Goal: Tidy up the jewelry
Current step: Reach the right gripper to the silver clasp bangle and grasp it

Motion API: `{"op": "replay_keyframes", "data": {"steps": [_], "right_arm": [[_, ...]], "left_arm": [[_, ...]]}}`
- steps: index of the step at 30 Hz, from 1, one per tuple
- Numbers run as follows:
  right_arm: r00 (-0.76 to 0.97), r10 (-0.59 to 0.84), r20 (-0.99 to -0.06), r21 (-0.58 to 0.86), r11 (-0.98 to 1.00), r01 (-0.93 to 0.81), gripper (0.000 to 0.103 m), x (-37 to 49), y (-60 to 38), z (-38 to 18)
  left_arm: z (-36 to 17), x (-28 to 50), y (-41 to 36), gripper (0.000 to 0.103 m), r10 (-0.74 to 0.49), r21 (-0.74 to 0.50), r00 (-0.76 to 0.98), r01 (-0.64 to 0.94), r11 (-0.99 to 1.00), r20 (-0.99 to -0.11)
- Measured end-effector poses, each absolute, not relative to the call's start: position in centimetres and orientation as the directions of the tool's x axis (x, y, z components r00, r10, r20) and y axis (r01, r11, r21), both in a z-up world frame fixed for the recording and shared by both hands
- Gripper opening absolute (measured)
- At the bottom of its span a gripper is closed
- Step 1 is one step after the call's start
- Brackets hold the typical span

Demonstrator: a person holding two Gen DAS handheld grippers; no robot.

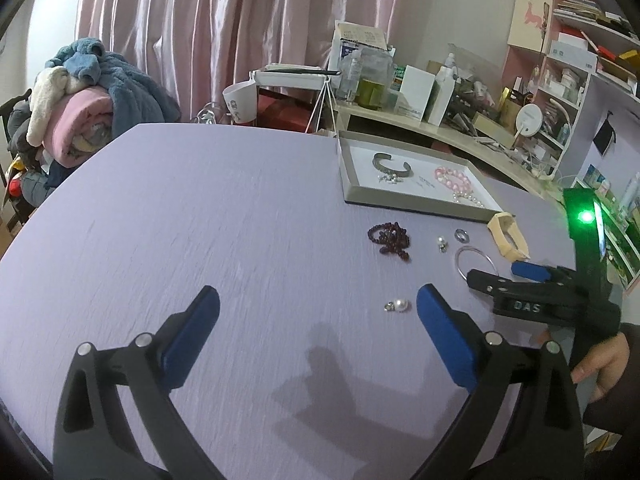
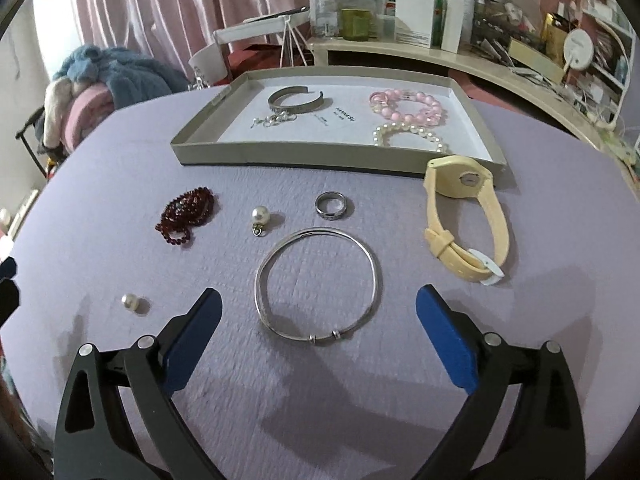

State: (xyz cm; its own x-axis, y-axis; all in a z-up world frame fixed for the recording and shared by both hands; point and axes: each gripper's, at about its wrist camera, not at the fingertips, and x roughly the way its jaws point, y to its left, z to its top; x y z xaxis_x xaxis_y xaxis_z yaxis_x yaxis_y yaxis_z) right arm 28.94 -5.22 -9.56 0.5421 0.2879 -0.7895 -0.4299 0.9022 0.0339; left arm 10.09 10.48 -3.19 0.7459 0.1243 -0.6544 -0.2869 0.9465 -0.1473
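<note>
Pick stage: your right gripper [image 2: 318, 304] hangs wide apart over the bangle [image 2: 317, 284], nothing held. Left gripper [image 1: 318, 306] apart too, pearl [image 1: 401, 305] between its fingers. Next, lower onto the bangle's rim, then carry it to the tray [image 2: 320, 158].

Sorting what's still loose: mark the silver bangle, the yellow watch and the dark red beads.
silver bangle [image 2: 375, 276], right wrist view, right side of the hoop
yellow watch [image 2: 456, 179], right wrist view, the case
dark red beads [image 2: 188, 212], right wrist view, middle of the pile
</note>
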Motion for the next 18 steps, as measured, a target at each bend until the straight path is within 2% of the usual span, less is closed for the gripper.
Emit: {"op": "replay_keyframes", "data": {"steps": [9, 13, 15, 18], "right_arm": [[0.549, 0.249, -0.798, -0.02, 0.899, -0.437, 0.099, 29.5, -4.8, -10.2], [0.548, 0.259, -0.795, -0.008, 0.9, -0.437, 0.089, 29.8, -4.7, -10.4], [0.549, 0.264, -0.793, -0.008, 0.896, -0.443, 0.08, 29.9, -4.4, -10.3], [0.548, 0.267, -0.793, -0.007, 0.895, -0.446, 0.08, 30.2, -4.2, -10.2]], "left_arm": [[-3.3, 9.5, 10.6, 0.099, 0.129, -0.147, 0.739, -0.296, 0.944, -0.661], [-3.5, 9.4, 10.5, 0.099, 0.129, -0.14, 0.736, -0.292, 0.946, -0.664], [-3.5, 9.4, 10.3, 0.099, 0.129, -0.136, 0.734, -0.29, 0.947, -0.667], [-3.6, 9.4, 10.2, 0.099, 0.128, -0.132, 0.732, -0.287, 0.949, -0.669]]}}
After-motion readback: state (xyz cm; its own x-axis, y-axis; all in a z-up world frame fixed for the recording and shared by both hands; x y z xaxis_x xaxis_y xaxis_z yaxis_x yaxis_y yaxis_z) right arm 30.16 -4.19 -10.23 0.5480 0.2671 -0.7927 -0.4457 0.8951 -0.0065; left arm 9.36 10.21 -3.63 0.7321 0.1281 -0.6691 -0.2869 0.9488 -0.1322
